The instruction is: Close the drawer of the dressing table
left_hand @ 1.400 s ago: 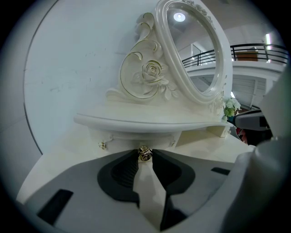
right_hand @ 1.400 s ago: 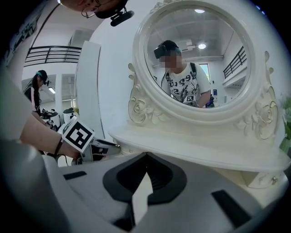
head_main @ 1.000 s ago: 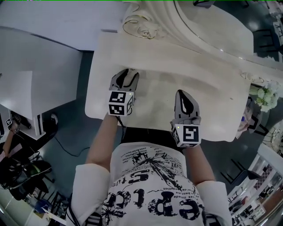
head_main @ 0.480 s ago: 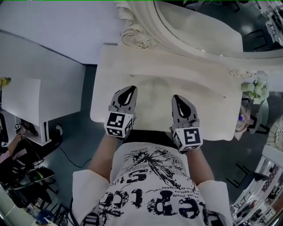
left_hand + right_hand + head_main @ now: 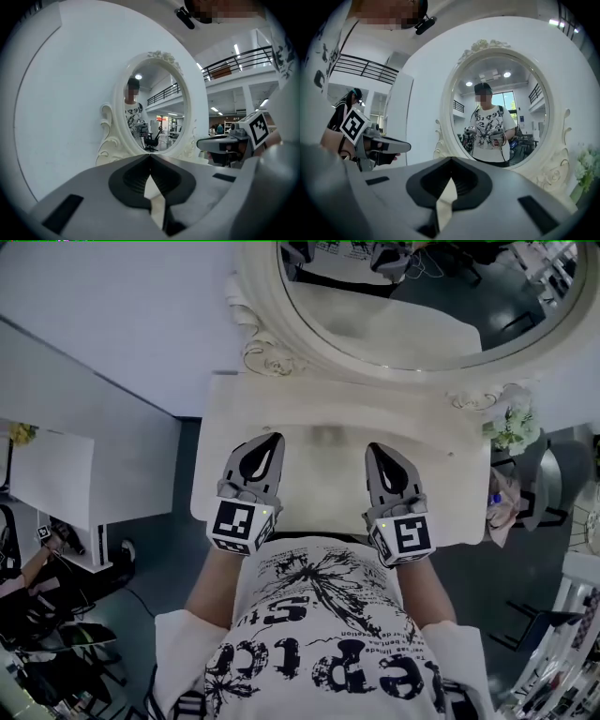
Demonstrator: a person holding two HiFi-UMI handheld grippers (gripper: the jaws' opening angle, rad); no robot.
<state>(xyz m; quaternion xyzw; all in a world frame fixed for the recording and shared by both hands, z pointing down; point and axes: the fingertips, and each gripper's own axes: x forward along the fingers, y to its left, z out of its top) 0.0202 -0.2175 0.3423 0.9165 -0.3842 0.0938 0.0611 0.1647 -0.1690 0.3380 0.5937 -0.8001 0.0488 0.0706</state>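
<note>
Over dressing table (image 5: 323, 479), left tongs (image 5: 273, 438), right tongs (image 5: 372, 447), parallel, tips together.

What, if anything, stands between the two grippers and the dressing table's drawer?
Nothing visible does. The left gripper and right gripper, both shut and empty, hover over the tabletop, facing the mirror. The drawer is out of sight below the tabletop's front edge, so its path cannot be checked.

Showroom-like hall, mezzanine railing (image 5: 239, 58), ceiling strip lights (image 5: 236, 50), dressing table (image 5: 319, 474) against partition wall (image 5: 122, 324)
</note>
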